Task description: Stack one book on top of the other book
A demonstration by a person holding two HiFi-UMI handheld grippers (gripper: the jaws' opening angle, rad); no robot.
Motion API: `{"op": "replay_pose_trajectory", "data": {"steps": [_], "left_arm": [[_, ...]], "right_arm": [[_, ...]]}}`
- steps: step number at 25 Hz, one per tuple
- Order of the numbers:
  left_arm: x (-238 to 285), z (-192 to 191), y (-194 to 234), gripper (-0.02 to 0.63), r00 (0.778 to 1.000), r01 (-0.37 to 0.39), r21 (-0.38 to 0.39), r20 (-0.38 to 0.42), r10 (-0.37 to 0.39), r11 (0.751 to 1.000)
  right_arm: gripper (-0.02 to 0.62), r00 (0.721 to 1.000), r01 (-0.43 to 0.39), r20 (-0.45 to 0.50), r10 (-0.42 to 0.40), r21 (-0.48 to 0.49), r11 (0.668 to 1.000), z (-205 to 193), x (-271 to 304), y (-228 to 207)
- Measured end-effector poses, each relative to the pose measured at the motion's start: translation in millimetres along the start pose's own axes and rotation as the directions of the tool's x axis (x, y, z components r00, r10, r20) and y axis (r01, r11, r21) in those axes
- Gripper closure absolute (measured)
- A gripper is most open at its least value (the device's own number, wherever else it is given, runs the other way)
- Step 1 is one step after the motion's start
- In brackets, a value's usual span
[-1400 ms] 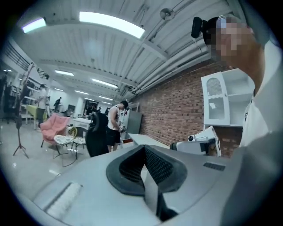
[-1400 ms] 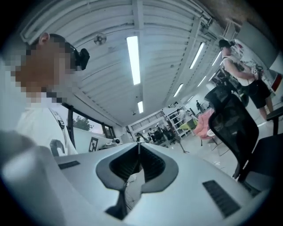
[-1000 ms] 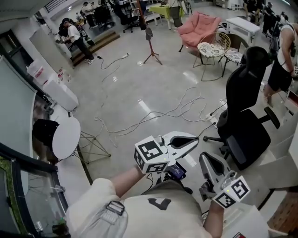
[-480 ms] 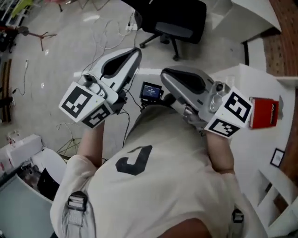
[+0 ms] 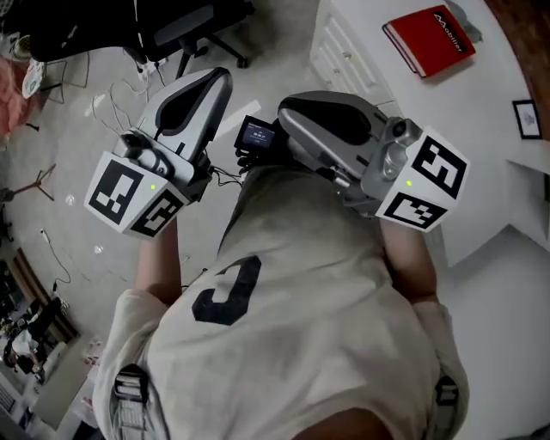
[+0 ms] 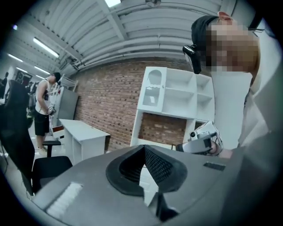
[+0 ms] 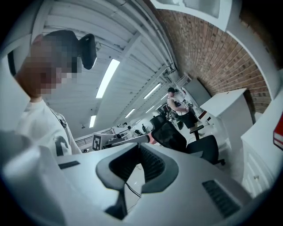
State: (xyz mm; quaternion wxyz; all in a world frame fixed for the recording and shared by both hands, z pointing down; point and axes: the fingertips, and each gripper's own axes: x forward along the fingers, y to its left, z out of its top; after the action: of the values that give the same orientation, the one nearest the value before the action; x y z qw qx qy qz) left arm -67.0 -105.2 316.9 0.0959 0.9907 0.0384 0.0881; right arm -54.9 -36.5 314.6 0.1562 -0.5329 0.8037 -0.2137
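The red book [image 5: 428, 39] lies on the white table [image 5: 447, 103], well apart beyond the right tongs [image 5: 290, 110]. Those and the left tongs [image 5: 216, 82] are both pinched together, empty, with a small screen [image 5: 257, 133] between them; a black chair [image 5: 163, 26] stands past the left pair

Smooth red book [image 5: 428, 39], smooth white table [image 5: 490, 120], polished pale floor [image 5: 60, 232]

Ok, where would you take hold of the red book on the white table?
Probably the red book by its lower-left edge in the head view, coming in level from that side: it lies flat on the white table, so only the thin edges offer a bite.
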Motion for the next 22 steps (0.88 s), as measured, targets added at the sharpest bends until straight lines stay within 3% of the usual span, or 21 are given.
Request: {"op": "replay_pose_trajectory", "data": {"steps": [3,8,11,16,20,22], "left_arm": [[11,-9,-43,0.604,0.999,0.027,0.065,-0.029,-0.025,0.998],[26,-30,-104,0.604,0.995,0.073,0.059,-0.074,-0.069,0.996],[10,-16,-99,0.604,0.997,0.023,0.120,-0.073,-0.014,0.993],[-33,-12,-94,0.604,0.995,-0.056,0.113,-0.075,0.065,0.992],[-70,-5,-43,0.604,0.977,-0.200,0.125,-0.051,0.207,0.972],[-70,-15,-23,0.604,0.970,-0.234,0.077,-0.050,0.238,0.969]], "right_arm": [[0.581,0.999,0.019,0.041,-0.019,-0.006,1.000,-11,-41,9],[0.581,0.994,0.081,0.065,-0.084,0.043,0.996,-24,-99,19],[0.581,0.997,0.009,0.080,-0.012,0.036,0.999,-15,-81,23],[0.581,0.998,-0.030,0.053,0.029,0.023,0.999,-9,-69,45],[0.581,0.990,-0.133,0.042,0.133,-0.010,0.991,-7,-27,45],[0.581,0.994,-0.112,0.013,0.112,0.004,0.994,-10,-22,30]]}}
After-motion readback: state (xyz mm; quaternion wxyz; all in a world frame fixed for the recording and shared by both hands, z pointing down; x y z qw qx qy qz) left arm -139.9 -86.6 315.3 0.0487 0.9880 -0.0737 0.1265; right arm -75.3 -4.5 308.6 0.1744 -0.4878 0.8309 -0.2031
